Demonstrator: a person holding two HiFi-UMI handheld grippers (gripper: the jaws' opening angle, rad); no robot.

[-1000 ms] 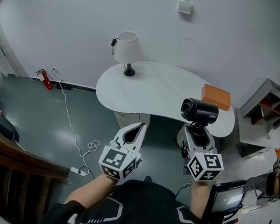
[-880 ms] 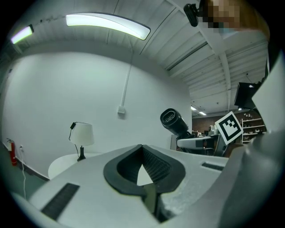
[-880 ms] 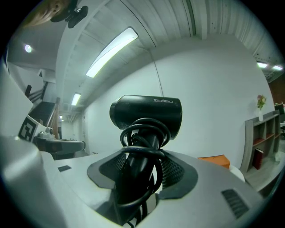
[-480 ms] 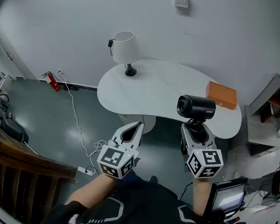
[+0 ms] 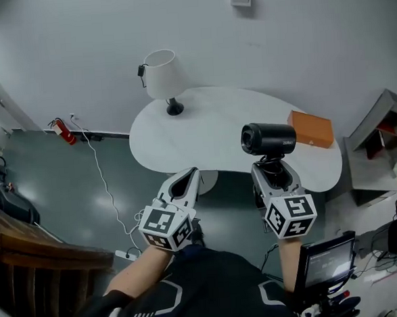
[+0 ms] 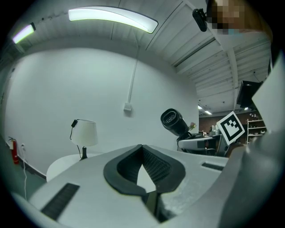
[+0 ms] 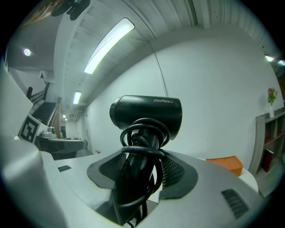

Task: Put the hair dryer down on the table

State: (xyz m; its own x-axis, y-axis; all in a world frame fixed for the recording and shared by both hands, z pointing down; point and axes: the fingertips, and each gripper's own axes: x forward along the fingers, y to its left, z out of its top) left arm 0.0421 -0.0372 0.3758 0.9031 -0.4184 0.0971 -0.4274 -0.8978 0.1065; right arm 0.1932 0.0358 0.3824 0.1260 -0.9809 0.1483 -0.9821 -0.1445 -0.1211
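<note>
My right gripper [image 5: 274,177] is clamped on the handle of the black hair dryer [image 5: 268,138]. In the right gripper view the handle stands upright between the two ribbed pads [image 7: 171,171], with the dryer's own black cord [image 7: 141,138] looped several times around it. The barrel sits level above my jaws, its round end turned toward my left side. The dryer is up in the air in my grip, not resting on anything; from the head view it shows against the near edge of the white curved desk [image 5: 210,130]. My left gripper [image 5: 188,181] is beside it, a little apart. Its jaws are drawn together at the tips with nothing between them, and only a narrow wedge of light shows lower down between the pads. On the desk, a white-shaded lamp [image 5: 160,76] stands at the far left end and an orange box [image 5: 312,129] lies at the right end, near the wall. A red fire extinguisher [image 5: 64,132] sits on the floor by the wall at left.
</note>
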